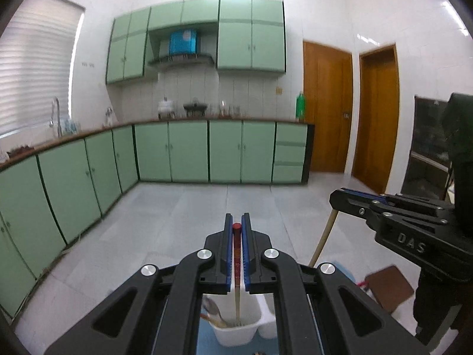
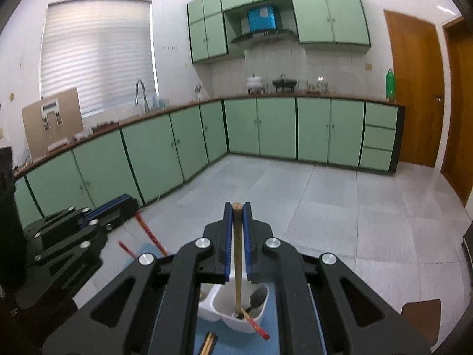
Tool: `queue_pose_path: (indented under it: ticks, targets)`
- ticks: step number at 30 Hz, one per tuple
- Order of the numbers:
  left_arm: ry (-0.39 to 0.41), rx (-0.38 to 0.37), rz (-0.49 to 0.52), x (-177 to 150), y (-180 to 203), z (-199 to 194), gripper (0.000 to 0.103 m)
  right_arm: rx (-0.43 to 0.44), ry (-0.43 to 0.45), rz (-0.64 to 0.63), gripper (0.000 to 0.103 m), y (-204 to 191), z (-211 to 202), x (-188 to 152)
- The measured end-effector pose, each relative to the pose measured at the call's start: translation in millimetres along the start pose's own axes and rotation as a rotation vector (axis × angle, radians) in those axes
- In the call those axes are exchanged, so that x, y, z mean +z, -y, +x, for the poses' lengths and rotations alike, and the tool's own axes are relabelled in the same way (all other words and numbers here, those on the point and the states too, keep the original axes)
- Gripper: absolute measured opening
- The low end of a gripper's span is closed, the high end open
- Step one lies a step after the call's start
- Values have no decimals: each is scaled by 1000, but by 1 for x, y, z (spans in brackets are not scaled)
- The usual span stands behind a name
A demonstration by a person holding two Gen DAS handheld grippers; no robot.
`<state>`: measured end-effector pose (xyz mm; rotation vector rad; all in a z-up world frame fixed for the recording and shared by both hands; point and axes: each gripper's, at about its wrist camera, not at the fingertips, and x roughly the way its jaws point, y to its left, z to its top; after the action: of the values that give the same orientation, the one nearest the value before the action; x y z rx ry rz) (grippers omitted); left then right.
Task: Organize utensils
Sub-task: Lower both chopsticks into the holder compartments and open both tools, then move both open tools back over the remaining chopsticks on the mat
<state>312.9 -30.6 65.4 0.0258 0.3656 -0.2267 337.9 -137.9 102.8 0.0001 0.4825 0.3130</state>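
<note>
My left gripper (image 1: 236, 224) is shut on a red-topped chopstick (image 1: 237, 251) that hangs upright with its lower end in a white utensil holder (image 1: 236, 332). A spoon (image 1: 210, 307) leans in the same holder. My right gripper (image 2: 237, 207) is shut on a plain wooden chopstick (image 2: 237, 254), upright with its tip in the white holder (image 2: 236, 322), beside a spoon (image 2: 257, 295) and a red-ended chopstick (image 2: 257, 327). The right gripper (image 1: 340, 196) shows at the right of the left wrist view, and the left gripper (image 2: 130, 202) at the left of the right wrist view.
The holder stands on a blue mat (image 2: 224, 343); wooden chopsticks (image 2: 208, 341) lie on it. A brown board (image 1: 387, 287) lies to the right. Beyond are grey floor tiles (image 1: 207, 207), green kitchen cabinets (image 1: 189, 151) and wooden doors (image 1: 325, 109).
</note>
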Motion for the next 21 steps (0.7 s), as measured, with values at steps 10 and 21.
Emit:
queue_pose_path:
  ticks: [10, 21]
  targets:
    - [-26, 1, 5, -17, -3, -20, 32, -61, 24, 7, 43, -2, -34, -21]
    - [-51, 15, -39, -81, -6, -93, 61, -103, 56, 9, 90, -9, -114, -94]
